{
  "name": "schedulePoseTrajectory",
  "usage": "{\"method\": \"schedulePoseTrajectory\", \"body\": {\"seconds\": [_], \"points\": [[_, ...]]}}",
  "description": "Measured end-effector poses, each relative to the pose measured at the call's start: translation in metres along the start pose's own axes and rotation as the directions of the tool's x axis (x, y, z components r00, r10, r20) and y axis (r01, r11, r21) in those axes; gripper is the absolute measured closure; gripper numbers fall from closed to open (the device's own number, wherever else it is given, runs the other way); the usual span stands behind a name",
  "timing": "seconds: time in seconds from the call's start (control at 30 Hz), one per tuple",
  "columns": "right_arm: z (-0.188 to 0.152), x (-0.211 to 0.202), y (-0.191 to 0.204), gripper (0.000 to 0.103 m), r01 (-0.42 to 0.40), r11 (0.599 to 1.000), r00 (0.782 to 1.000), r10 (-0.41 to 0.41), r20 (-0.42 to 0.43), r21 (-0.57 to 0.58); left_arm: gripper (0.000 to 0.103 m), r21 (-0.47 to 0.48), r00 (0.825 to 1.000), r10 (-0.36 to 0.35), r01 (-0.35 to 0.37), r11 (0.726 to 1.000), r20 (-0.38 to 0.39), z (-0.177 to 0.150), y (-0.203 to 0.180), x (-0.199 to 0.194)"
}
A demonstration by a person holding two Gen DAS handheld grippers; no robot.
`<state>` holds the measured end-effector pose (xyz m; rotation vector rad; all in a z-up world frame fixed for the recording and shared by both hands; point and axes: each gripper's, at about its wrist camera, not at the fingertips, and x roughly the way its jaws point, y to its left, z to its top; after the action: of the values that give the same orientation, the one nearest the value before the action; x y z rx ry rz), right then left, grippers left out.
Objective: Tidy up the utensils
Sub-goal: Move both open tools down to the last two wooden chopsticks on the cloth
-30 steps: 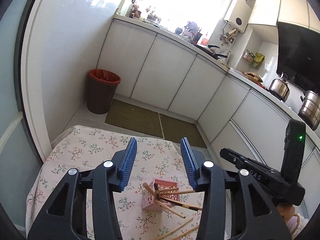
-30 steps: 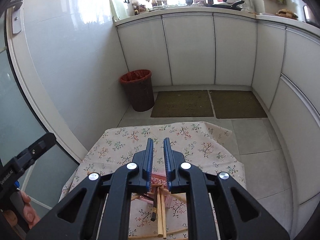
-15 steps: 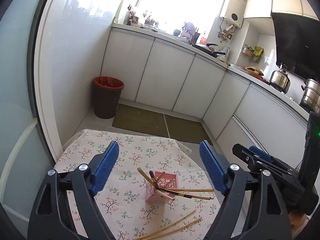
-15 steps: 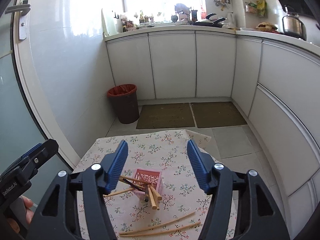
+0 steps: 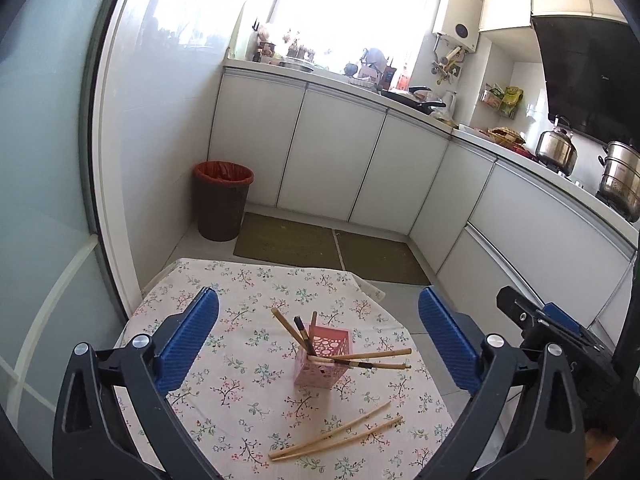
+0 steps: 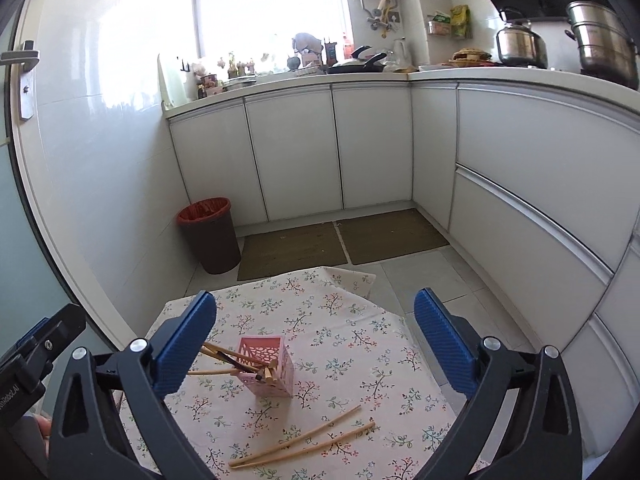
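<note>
Both tools backed away from the pink holder (image 5: pixel 322 356) since a second ago, and their jaws have just been opening: my left tool (image 5: pixel 318 336) and right tool (image 6: pixel 316 334) now gape wide with nothing gripped. Several chopsticks (image 5: pixel 360 360) lean out of the holder on the floral table (image 5: pixel 240 392) (messy bunch). Two loose chopsticks (image 6: pixel 304 442) lie on the cloth just in front of it.

L gripper (image 5: pixel 318 336) jaws wide apart, just been opening, nothing between pads. R gripper (image 6: pixel 314 334) same: spread wide, empty.
</note>
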<state>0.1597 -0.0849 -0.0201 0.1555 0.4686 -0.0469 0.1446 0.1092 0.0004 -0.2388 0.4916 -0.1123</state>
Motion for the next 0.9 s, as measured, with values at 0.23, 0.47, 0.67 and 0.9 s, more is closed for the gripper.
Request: {"method": "schedulePoseTrajectory", "body": {"seconds": [0.23,0.47,0.67,0.9], "points": [[-0.032,0.000,-0.059,0.007,0.004,0.988,0.994,0.013,-0.110,0.156,0.007,0.086,0.982,-0.028,0.045,0.995,-0.187,-0.035,-0.018,0.029],[-0.113,0.037,-0.161,0.007,0.162,0.929,0.938,-0.040,-0.345,0.332,0.007,0.315,0.871,-0.058,0.238,0.919,-0.488,-0.114,-0.072,0.077],[-0.174,0.058,-0.248,0.007,0.304,0.738,0.882,0.021,-0.471,0.603,0.007,0.495,0.793,-0.042,0.421,0.760,-0.608,-0.177,-0.137,0.105],[-0.191,0.068,-0.271,0.007,0.326,0.643,0.872,0.079,-0.483,0.693,0.030,0.564,0.740,0.082,0.431,0.704,-0.668,-0.199,-0.165,0.183]]}}
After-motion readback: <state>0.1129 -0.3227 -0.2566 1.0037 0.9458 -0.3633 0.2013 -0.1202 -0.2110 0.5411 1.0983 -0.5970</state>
